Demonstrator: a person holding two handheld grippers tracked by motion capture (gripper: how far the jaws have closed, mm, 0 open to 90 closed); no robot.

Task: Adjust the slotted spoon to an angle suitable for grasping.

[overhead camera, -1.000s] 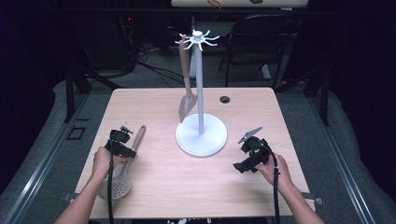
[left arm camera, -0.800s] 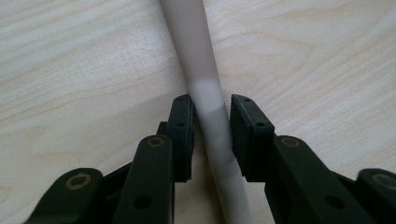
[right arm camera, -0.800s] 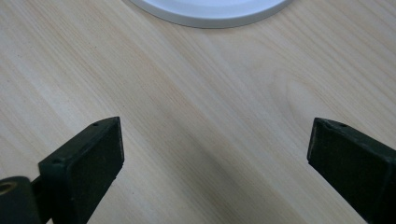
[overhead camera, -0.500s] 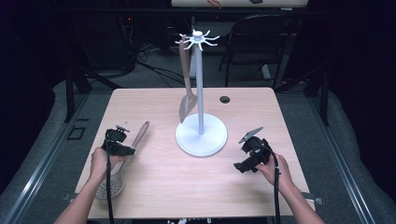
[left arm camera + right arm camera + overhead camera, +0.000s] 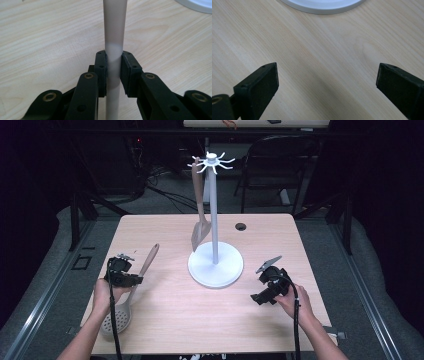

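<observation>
Over by the tabletop's left edge in the high view, the left gripper (image 5: 121,272) sits across the handle of a slotted spoon (image 5: 131,299), whose perforated head lies near the front left corner while the handle angles up toward the middle. The right gripper (image 5: 270,282) hovers near the right edge, well apart from the white stand (image 5: 215,265) at the centre, with lots of bare wood table (image 5: 200,320) in front. A spatula (image 5: 198,220) hangs from the stand's top hooks. Dark room, a chair (image 5: 280,165) behind.

Left gripper view: both jaws are pinching the pale handle (image 5: 113,50), pads touching it on each side, wood grain underneath.

Right gripper view: jaws spread wide, nothing between them but tabletop; the stand's base rim (image 5: 322,6) is up top.
</observation>
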